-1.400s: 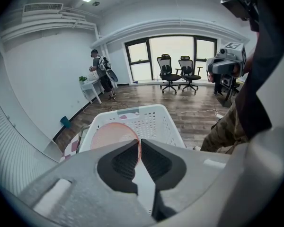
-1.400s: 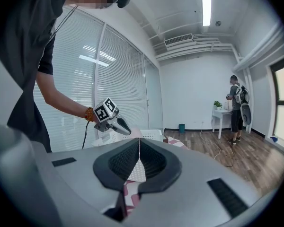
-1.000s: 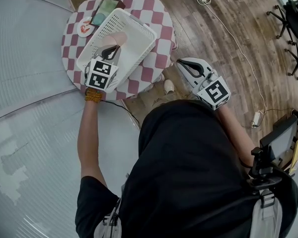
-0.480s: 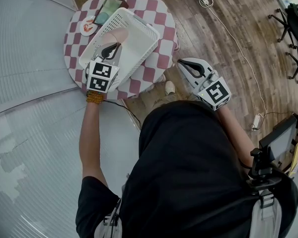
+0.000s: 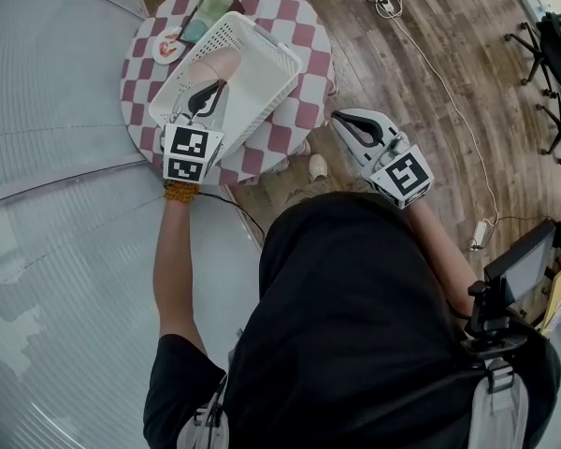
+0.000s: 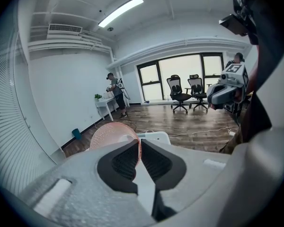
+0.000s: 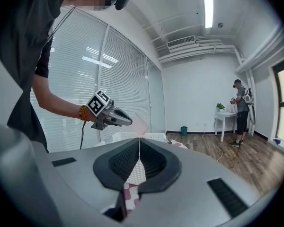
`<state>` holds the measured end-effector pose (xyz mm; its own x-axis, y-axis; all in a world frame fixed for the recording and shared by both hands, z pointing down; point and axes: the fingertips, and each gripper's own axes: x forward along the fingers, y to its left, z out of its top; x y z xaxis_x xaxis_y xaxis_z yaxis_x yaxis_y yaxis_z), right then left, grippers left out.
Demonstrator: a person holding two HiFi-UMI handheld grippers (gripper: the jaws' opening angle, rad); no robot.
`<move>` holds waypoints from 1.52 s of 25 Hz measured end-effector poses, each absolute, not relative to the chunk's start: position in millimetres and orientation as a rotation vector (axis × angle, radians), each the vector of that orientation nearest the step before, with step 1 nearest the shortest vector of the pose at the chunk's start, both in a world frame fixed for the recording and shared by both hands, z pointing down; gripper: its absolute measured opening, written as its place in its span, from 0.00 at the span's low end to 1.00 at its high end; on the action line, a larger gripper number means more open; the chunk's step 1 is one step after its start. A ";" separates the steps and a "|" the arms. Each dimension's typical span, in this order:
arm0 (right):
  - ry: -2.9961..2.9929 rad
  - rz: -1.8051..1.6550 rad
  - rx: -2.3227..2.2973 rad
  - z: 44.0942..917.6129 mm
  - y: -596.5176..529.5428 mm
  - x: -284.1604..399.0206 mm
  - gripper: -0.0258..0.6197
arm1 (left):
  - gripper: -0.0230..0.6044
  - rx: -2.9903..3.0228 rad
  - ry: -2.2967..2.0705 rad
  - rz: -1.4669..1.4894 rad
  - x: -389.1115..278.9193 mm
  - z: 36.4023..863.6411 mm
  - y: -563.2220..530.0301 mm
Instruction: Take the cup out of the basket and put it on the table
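- The pink cup (image 5: 215, 64) hangs over the white basket (image 5: 262, 82), about level with its rim, its wall pinched in the left gripper (image 5: 215, 88).
- The cup is tipped over, long axis near level; I cannot tell which end is the mouth.
- The basket sits on the checked round table (image 5: 309, 110), beside a dark flat slab (image 5: 204, 15) and a small red-and-white disc (image 5: 168, 50).
- The right gripper (image 5: 341, 123) hangs off the table's edge, jaws pressed together on nothing.

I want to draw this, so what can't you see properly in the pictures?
- Pink cup: left gripper view, lower part hidden behind the left gripper's own jaws.
- Basket floor: head view, partly covered by the cup and gripper.
- Green flat object on the table: head view, too small to identify.
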<state>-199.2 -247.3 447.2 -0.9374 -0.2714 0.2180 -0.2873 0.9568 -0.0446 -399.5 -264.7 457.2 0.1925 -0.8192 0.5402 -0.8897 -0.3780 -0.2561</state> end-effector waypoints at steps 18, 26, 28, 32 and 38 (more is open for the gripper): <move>-2.955 0.076 0.323 440.1 -241.5 -221.8 0.06 | 0.07 2.282 -1.813 0.761 -401.9 449.8 -243.9; -2.958 0.050 0.272 434.8 -241.7 -231.3 0.06 | 0.07 2.286 -1.875 0.716 -403.3 448.2 -235.5; -2.955 0.053 0.257 435.4 -241.5 -235.2 0.06 | 0.07 2.286 -1.901 0.697 -406.2 445.6 -233.3; -2.951 0.059 0.223 436.8 -243.3 -243.8 0.06 | 0.07 2.301 -1.960 0.656 -408.2 437.4 -230.0; -2.968 0.048 0.183 429.2 -250.6 -252.3 0.06 | 0.07 2.301 -2.056 0.586 -404.7 422.0 -224.8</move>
